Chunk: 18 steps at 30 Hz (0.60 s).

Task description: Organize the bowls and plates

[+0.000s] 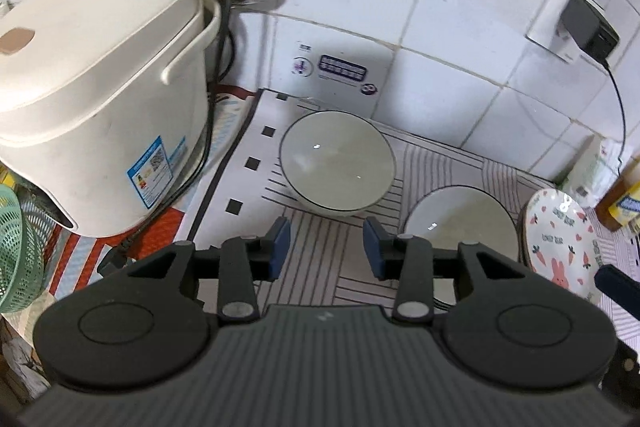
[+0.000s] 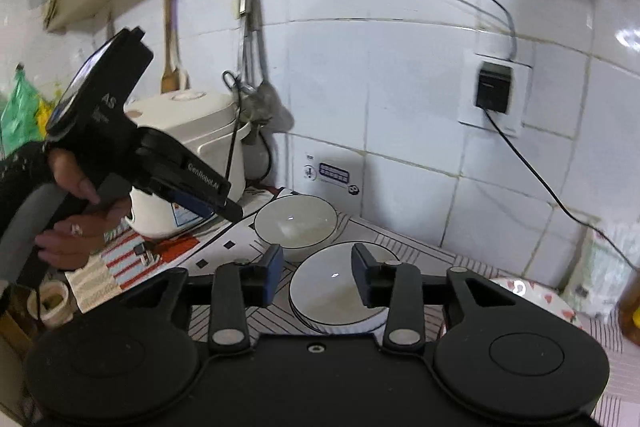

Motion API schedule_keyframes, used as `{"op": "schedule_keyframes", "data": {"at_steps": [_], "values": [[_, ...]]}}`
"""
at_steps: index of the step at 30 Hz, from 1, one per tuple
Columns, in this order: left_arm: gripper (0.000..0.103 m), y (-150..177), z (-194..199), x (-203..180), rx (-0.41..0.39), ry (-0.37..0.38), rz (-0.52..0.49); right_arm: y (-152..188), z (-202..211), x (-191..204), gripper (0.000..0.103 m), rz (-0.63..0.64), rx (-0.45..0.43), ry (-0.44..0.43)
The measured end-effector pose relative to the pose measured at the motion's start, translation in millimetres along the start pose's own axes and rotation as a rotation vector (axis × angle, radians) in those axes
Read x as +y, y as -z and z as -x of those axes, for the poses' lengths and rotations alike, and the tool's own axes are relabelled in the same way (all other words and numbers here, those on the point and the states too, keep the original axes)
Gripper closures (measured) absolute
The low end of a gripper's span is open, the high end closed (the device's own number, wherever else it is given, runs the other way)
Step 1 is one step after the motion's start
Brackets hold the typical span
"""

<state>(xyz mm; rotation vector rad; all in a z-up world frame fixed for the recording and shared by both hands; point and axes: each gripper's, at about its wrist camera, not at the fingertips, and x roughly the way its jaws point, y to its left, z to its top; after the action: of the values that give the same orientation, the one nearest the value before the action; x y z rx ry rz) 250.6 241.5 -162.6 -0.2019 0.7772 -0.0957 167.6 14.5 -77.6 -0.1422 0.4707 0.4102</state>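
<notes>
Two white bowls [image 1: 337, 163] [image 1: 460, 217] on the striped mat [image 1: 320, 247], near the rice cooker [image 1: 100, 99]; bunny plate [image 1: 560, 239] just beside. Hard, smooth, slippery, easy to break: best pinched at the rim. Left gripper [image 1: 327, 247] tipped down, partly open, holding nothing. Right gripper [image 2: 316, 275] above the nearer bowl, partly open, holding nothing too.

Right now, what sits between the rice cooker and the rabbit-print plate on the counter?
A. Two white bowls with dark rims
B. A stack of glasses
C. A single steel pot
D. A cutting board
A: two white bowls with dark rims, the far bowl and the near bowl, sit between the rice cooker and the rabbit-print plate.
</notes>
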Motion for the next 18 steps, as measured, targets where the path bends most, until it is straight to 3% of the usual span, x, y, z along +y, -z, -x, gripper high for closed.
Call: {"op": "schedule_keyframes", "data": {"at_steps": [6, 12, 15, 18], "values": [[0.062, -3, -21, 13, -0.007, -0.018, 0.05, -6, -39, 4, 0.057, 0.009, 0.013, -0.052], [0.062, -10, -58, 23, -0.016, -0.041, 0.099, -14, -98, 2, 0.057, -0.06, 0.158, -0.073], [0.062, -11, -78, 29, -0.003, -0.063, 0.121, -19, -118, -8, 0.058, -0.16, 0.194, -0.141], [0.062, -10, -92, 36, 0.004, -0.058, 0.15, -26, -134, -12, 0.057, -0.156, 0.202, -0.109]]}}
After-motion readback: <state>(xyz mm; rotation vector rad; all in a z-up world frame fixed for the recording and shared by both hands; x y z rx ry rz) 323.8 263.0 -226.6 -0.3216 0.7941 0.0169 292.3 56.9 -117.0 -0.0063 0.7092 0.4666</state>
